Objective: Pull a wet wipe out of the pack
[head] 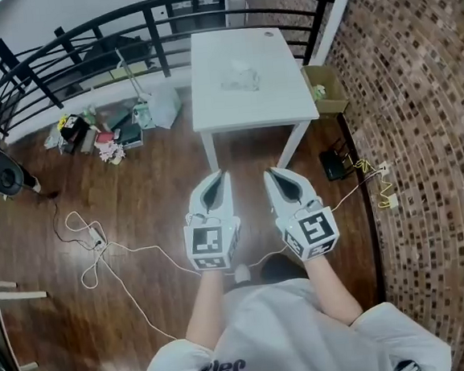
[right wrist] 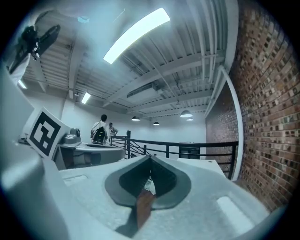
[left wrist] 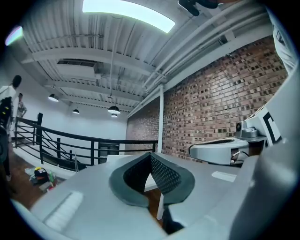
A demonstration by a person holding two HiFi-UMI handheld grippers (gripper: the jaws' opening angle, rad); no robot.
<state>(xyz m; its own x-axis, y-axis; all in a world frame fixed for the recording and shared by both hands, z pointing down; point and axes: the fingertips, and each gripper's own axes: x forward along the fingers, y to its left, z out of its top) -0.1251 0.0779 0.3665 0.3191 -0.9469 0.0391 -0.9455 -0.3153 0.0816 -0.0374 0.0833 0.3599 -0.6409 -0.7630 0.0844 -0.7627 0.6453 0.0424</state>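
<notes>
- L & R forearms are seen at the bottom of the head view. A gripper is held in each hand, side by side and pointed level toward the table.
- left gripper (head: 220, 177): jaws are brought together, tips touching. Nothing is held betw. them, as confirmed in its own view (left wrist: 151, 155).
- right gripper (head: 272, 172): jaws are likewise closed tip to tip w/ nothing gripped, as shown in its own view (right wrist: 150, 158).
- wood floor (head: 136, 197) is seen under both grippers; a white cable (head: 100, 247) is looped on it at left.
- white table (head: 217, 109) is set just ahead of the gripper tips, apart from them.
- wipe pack (head: 240, 78): it is laid on the tabletop near its middle, well apart from both grippers and untouched.
- cardboard box (head: 326, 88) is placed on the floor just beside the table's right edge.
- clutter (head: 102, 131) is piled on the floor left of the table.
- black railing (head: 81, 32) is curved behind table & clutter; brick wall (head: 420, 124) is seen along the right.
</notes>
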